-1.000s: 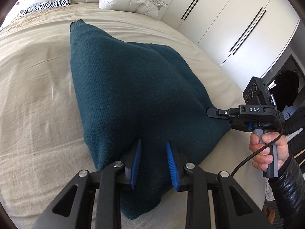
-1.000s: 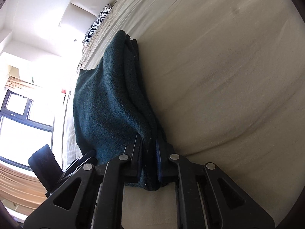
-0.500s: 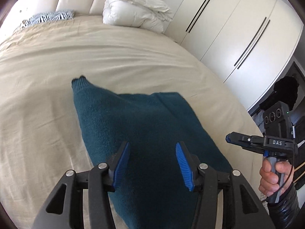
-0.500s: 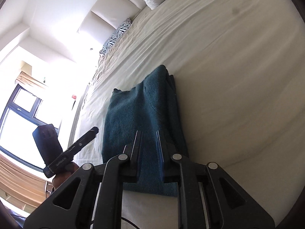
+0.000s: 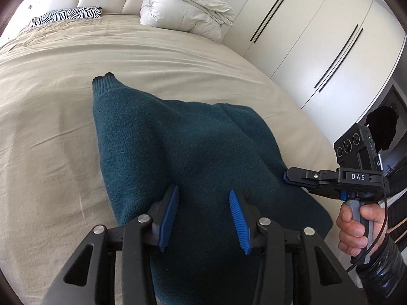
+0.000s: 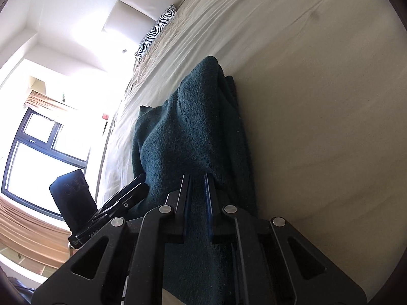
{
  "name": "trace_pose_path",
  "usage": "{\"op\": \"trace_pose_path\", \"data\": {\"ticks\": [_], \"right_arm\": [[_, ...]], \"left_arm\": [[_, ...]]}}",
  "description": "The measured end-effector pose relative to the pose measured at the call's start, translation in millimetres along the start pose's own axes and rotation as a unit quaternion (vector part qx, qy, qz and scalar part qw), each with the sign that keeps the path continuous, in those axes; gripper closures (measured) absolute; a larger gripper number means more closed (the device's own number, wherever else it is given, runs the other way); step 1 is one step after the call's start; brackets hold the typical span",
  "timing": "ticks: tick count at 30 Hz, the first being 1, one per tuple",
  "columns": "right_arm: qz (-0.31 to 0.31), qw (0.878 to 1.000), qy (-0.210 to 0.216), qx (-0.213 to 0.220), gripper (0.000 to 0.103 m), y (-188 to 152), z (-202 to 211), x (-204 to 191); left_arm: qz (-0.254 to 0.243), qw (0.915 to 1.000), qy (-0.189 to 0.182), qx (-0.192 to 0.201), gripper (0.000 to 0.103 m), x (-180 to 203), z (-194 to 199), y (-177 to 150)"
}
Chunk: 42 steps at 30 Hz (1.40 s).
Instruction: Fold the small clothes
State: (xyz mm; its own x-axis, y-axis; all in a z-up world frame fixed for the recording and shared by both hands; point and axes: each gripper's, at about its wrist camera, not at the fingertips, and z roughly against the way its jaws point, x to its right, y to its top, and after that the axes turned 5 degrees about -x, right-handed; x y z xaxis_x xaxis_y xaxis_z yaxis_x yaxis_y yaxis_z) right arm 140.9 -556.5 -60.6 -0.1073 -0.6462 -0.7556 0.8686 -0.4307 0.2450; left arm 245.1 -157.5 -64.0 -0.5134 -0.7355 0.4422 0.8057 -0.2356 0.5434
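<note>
Beige bedsheet [image 5: 51,117] carried a teal knit sweater [image 5: 183,147] (folded, ribbed cuff upper left); left gripper [image 5: 203,216] gaped, right gripper [image 6: 197,198] pinched its edge.

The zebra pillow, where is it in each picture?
Left wrist view: the zebra pillow lies at the top left, at the head of the bed, left of the white duvet.
Right wrist view: the zebra pillow sits in the upper middle, against the headboard, above the teal sweater.
Shared landmark: the teal sweater, spread on the beige sheet in both views.
</note>
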Motion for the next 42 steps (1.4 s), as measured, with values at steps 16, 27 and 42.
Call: {"op": "trace_pose_path", "data": {"ticks": [16, 27, 42], "right_arm": [[-0.007, 0.998, -0.052, -0.034, 0.034, 6.3, 7.6, -1.2], [-0.024, 0.993, -0.05, -0.103, 0.06, 43.8, -26.9, -2.0], [0.132, 0.966, -0.216, -0.051, 0.084, -4.1, -21.5, -134.1]], "left_arm": [[0.179, 0.9822, -0.051, -0.022, 0.027, -47.0, 21.4, -21.8], [0.171, 0.9817, -0.042, -0.071, 0.041, -39.3, -5.5, -8.1], [0.1, 0.9924, 0.029, -0.064, 0.063, 5.5, 71.7, -2.5]]}}
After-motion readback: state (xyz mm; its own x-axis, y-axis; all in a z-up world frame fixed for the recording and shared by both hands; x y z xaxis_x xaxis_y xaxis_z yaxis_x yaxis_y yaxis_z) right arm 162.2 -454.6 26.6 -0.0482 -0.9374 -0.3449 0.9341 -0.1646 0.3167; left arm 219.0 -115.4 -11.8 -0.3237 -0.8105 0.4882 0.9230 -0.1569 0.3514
